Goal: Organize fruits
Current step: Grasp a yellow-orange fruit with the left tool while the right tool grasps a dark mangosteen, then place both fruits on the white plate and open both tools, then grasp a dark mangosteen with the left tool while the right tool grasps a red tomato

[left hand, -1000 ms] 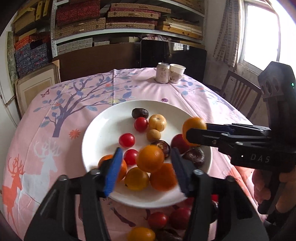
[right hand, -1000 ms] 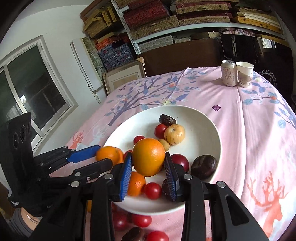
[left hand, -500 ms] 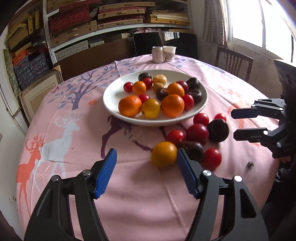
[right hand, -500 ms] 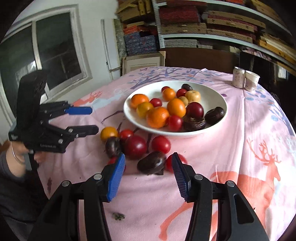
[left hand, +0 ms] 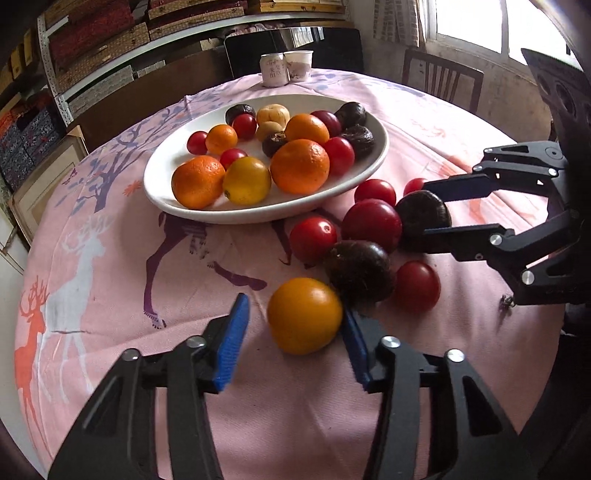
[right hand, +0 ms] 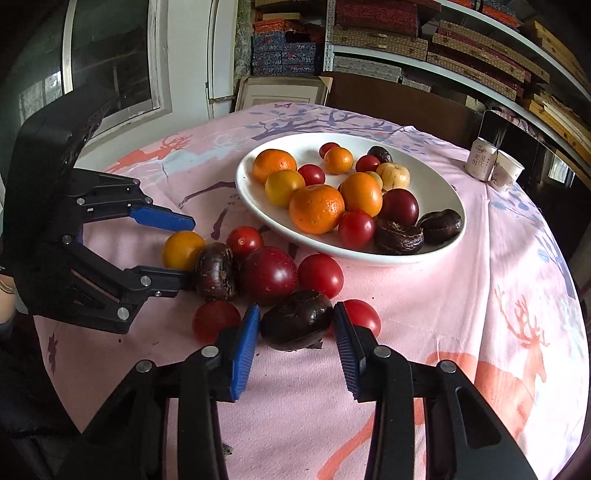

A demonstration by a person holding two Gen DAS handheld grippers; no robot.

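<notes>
Both grippers came down from the plate [left hand: 369,162] to loose fruit at frame centre. Left gripper [left hand: 291,345] is closing around the orange [left hand: 304,315], not clenched yet; right gripper [right hand: 295,343] is closing around a dark fruit [right hand: 295,325], pads abt touching. Next pick-ups starting.

Daylight comes from a window [left hand: 476,26] blown out white at the upper right of the left wrist view, leaving soft shadows under the fruit on the pink tablecloth [left hand: 110,266]. Both views bend strongly toward dark, vignetted corners. The shelves [right hand: 424,40] at the top stay dim, while the centre is sharp.
</notes>
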